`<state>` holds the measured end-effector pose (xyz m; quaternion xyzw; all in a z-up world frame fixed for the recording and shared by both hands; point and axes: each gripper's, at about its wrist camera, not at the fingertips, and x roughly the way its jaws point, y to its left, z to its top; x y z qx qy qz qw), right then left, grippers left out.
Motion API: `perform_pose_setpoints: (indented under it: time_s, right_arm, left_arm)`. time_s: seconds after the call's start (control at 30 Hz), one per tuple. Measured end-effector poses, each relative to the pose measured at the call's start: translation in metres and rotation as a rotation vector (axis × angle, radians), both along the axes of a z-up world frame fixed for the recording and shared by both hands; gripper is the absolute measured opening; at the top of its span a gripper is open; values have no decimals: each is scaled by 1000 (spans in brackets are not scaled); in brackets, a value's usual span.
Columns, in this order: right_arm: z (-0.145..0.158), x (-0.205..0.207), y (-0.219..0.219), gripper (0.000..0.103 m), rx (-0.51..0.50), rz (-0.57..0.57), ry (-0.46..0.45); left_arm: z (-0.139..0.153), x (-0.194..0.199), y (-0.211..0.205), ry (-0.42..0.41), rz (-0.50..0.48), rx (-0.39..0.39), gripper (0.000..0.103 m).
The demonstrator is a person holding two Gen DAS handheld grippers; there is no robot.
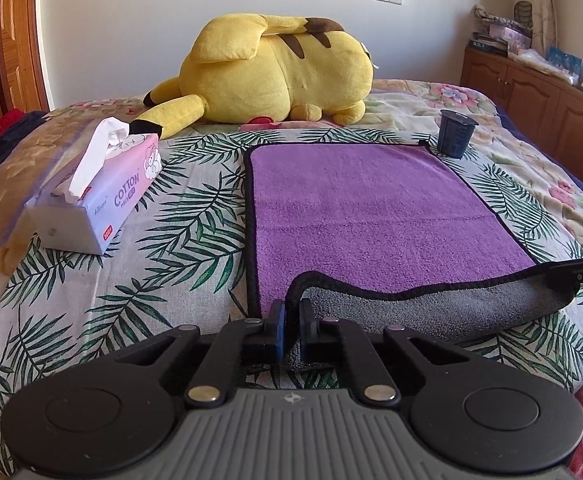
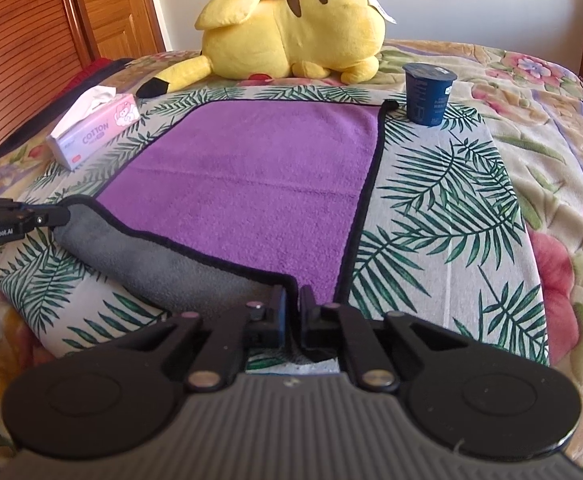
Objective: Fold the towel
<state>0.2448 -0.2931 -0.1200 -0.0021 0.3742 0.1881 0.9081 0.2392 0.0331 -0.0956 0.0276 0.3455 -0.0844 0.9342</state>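
Left wrist view: left gripper (image 1: pixel 291 316) pinches near-left corner of purple towel (image 1: pixel 355 204), grey underside turned up along bed's (image 1: pixel 139 264) near edge. Right gripper (image 1: pixel 571 270) clamps opposite corner.

Right wrist view: right gripper (image 2: pixel 292 304) nipping near-right towel (image 2: pixel 251 184) corner; left gripper (image 2: pixel 57 216) grips other corner. Blue cup (image 2: pixel 428 94) beside far-right corner.

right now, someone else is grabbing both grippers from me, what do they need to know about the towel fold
Left gripper: shut on the near-left corner of the purple towel, edge lifted and turned so the grey underside shows.
Right gripper: shut on the near-right corner, same state.
The rest of the towel lies flat on the leaf-print cloth on the bed. Near its far edge: blue cup at the far-right corner, tissue pack to the left, yellow plush behind.
Done: both near corners gripped and raised.
Left: carry the near edge over to the far edge, probably stopping short of the cup, lay it down, release.
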Motion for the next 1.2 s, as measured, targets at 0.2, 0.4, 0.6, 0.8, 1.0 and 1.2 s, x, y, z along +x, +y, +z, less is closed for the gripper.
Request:
perform_pose_setpoints:
  time_s: [0.2, 0.4, 0.6, 0.8, 1.0, 1.2]
  right_arm:
    - [3, -1, 0, 4, 6, 3, -23]
    - [9, -2, 0, 4, 16, 1, -62]
    - [13, -1, -2, 4, 21, -4, -97]
    - [17, 2, -1, 4, 21, 5, -124]
    - [23, 6, 2, 4, 3, 25, -160]
    - [26, 12, 2, 4, -5, 23, -189]
  left_arm:
    - [6, -1, -1, -20, -6, -5, 0]
    - [13, -4, -1, -50, -7, -17, 0]
    - [18, -4, -2, -67, -11, -18, 0]
    - [22, 0, -2, -77, -15, -20, 0]
    - [25, 7, -3, -87, -24, -19, 0]
    - [27, 15, -4, -85, -34, -31, 0]
